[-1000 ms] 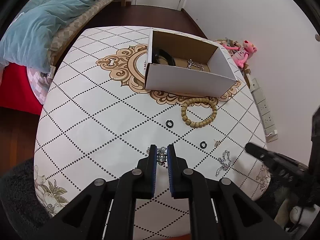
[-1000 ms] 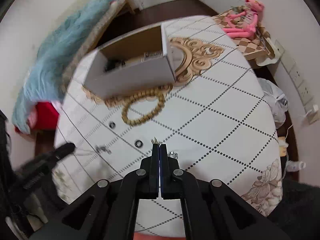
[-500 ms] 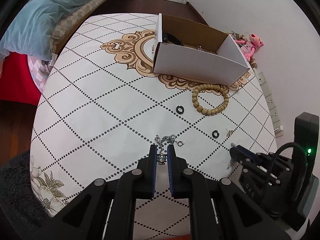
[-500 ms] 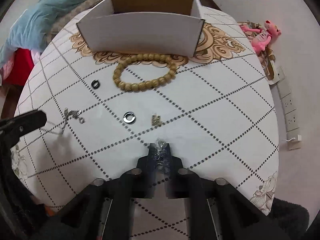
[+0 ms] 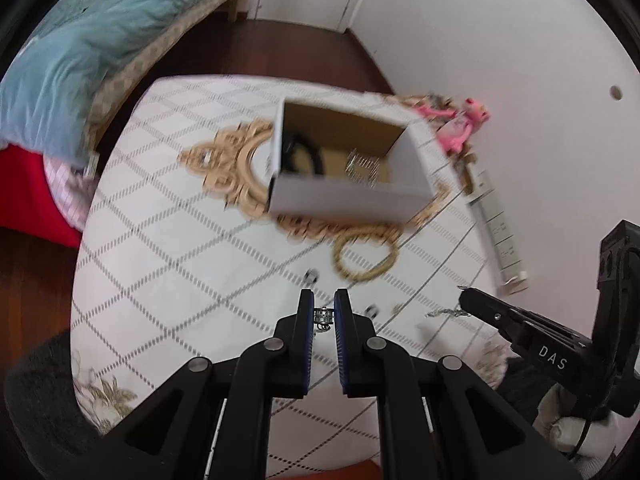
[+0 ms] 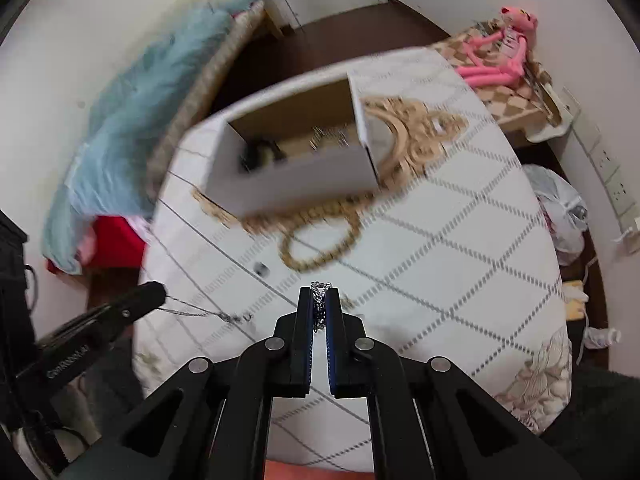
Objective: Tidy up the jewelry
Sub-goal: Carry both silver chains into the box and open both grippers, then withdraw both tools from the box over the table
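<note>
My left gripper [image 5: 324, 312] is shut on a silver chain [image 5: 323, 316], raised above the table. From the right wrist view the chain [image 6: 200, 312] trails from the left gripper's tip [image 6: 154, 294]. My right gripper [image 6: 319, 300] is shut on a second silver chain [image 6: 320, 296], also lifted. The right gripper's tip [image 5: 470, 302] shows in the left view with chain hanging. The open white cardboard box [image 5: 344, 196] [image 6: 296, 184] holds a black band [image 5: 300, 152] and a silver piece [image 5: 362, 166]. A wooden bead bracelet [image 5: 366, 258] [image 6: 320, 240] lies before the box.
Small dark rings [image 5: 310, 277] [image 6: 261, 267] lie on the patterned round table [image 5: 168, 240]. A bed with a teal blanket [image 5: 80, 40] stands at the left. A pink plush toy [image 6: 496, 56] sits on a stand at the right, by a wall power strip [image 5: 496, 232].
Both grippers have lifted off the table, each with a silver chain in it, and swung toward the box. The view is blurred by motion.
</note>
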Demonstrator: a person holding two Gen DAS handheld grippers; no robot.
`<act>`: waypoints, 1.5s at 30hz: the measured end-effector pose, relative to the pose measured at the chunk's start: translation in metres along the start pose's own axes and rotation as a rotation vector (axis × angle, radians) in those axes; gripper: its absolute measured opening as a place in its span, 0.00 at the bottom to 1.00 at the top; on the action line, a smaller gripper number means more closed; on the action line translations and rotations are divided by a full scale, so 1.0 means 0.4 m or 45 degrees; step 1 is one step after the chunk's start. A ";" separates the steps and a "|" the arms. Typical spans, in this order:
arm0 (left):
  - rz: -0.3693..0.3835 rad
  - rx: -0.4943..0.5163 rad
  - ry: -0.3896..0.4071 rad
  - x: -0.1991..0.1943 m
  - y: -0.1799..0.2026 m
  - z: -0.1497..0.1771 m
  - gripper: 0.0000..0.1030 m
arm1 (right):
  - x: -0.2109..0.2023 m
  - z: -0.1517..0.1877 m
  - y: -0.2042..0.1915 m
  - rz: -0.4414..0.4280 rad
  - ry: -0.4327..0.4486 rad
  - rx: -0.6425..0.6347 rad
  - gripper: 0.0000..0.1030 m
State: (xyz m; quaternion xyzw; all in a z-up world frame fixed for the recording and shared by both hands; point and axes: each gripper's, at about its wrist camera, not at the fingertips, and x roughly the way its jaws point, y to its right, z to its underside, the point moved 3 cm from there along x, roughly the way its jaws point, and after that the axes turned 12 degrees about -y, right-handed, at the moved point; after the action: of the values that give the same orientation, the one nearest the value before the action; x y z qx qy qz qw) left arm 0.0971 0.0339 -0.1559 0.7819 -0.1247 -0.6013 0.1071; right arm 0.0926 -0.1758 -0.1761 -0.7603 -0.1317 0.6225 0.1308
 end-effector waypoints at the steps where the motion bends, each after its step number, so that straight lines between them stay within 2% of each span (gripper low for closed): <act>1: 0.017 0.006 0.017 -0.021 0.007 -0.017 0.07 | -0.014 -0.017 -0.007 -0.017 0.019 -0.002 0.05; 5: 0.056 0.053 0.078 -0.091 0.044 -0.094 0.07 | -0.077 -0.094 -0.045 -0.062 0.073 -0.047 0.05; 9: 0.037 0.110 0.130 -0.135 0.072 -0.182 0.07 | -0.105 -0.186 -0.083 -0.081 0.112 -0.090 0.05; 13: 0.001 0.153 0.151 -0.143 0.085 -0.263 0.07 | -0.092 -0.278 -0.092 -0.092 0.096 -0.099 0.05; 18: -0.023 0.166 0.087 -0.082 0.077 -0.339 0.07 | -0.023 -0.360 -0.088 -0.090 0.013 -0.089 0.05; 26: -0.005 0.117 -0.046 0.042 0.045 -0.398 0.07 | 0.070 -0.445 -0.056 -0.065 -0.081 -0.060 0.05; 29: 0.003 0.102 -0.073 0.068 0.037 -0.424 0.07 | 0.088 -0.481 -0.043 -0.011 -0.093 -0.070 0.05; 32: -0.039 0.074 -0.086 0.081 0.031 -0.449 0.09 | 0.104 -0.513 -0.034 0.035 -0.130 -0.073 0.06; 35: -0.132 0.048 -0.108 0.096 0.021 -0.469 0.17 | 0.135 -0.529 -0.021 0.062 -0.213 -0.058 0.07; 37: -0.167 0.045 -0.098 0.097 0.014 -0.476 0.31 | 0.149 -0.529 -0.015 0.069 -0.250 -0.051 0.07; 38: -0.197 0.046 -0.084 0.094 0.011 -0.477 0.54 | 0.152 -0.529 -0.011 0.075 -0.254 -0.044 0.09; 39: -0.214 0.045 -0.070 0.090 0.008 -0.480 0.71 | 0.152 -0.527 -0.010 0.097 -0.254 -0.046 0.15; 42: -0.256 0.035 -0.048 0.085 -0.008 -0.478 0.73 | 0.146 -0.523 -0.009 0.117 -0.240 -0.045 0.48; 43: -0.274 0.027 -0.052 0.085 -0.016 -0.474 0.73 | 0.140 -0.520 -0.010 0.145 -0.225 -0.052 0.52; 45: -0.306 0.018 -0.051 0.086 -0.030 -0.465 0.74 | 0.133 -0.515 -0.013 0.190 -0.211 -0.072 0.53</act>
State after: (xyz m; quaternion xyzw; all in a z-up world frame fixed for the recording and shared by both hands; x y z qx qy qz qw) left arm 0.2864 0.0375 -0.1439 0.7798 -0.0365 -0.6244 0.0262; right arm 0.3047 -0.1589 -0.1833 -0.7173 -0.1027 0.6873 0.0512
